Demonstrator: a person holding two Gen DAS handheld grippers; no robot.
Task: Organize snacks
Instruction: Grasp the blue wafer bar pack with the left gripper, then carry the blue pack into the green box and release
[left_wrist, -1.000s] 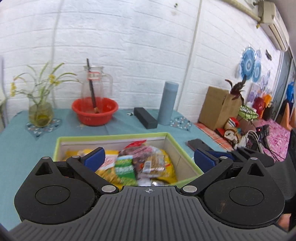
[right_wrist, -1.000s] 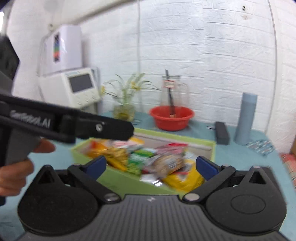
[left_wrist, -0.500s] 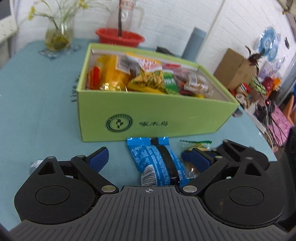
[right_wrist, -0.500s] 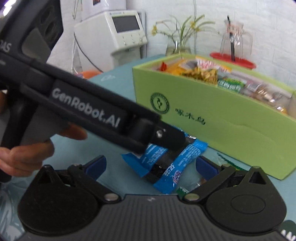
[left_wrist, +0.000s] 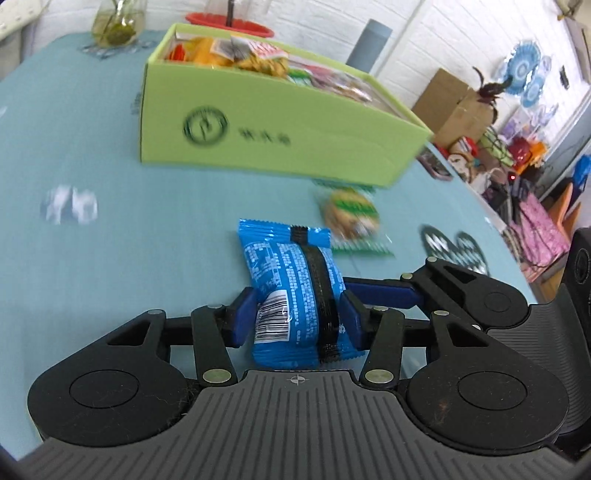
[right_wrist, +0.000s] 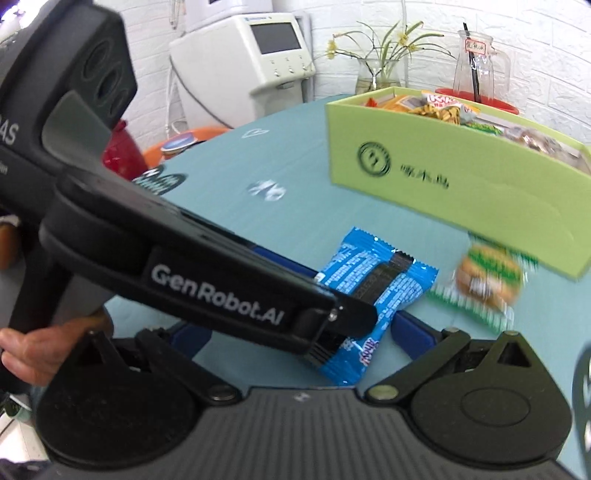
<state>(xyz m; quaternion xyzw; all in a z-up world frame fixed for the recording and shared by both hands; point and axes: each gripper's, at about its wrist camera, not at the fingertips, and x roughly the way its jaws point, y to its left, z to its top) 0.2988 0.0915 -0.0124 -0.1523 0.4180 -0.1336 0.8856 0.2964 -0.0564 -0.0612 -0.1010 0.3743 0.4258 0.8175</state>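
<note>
**Left-wrist view first: blue packet pinched, box straight ahead**

Left wrist view: the left gripper (left_wrist: 297, 319) has its blue pads pressed against both sides of a blue foil snack packet (left_wrist: 295, 288), whose long axis runs away from the camera toward the lime-green cardboard box (left_wrist: 280, 136) of snacks. A green-and-orange wrapped snack (left_wrist: 351, 218) lies on the teal tabletop (left_wrist: 147, 229) between packet and box.

Right wrist view: the right gripper (right_wrist: 299, 341) stands spread and empty behind the left tool's body, farther from the packet. Only the box's near wall looks to need clearing.

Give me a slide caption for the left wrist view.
Left gripper shut on blue snack packet, green snack box beyond.
</note>
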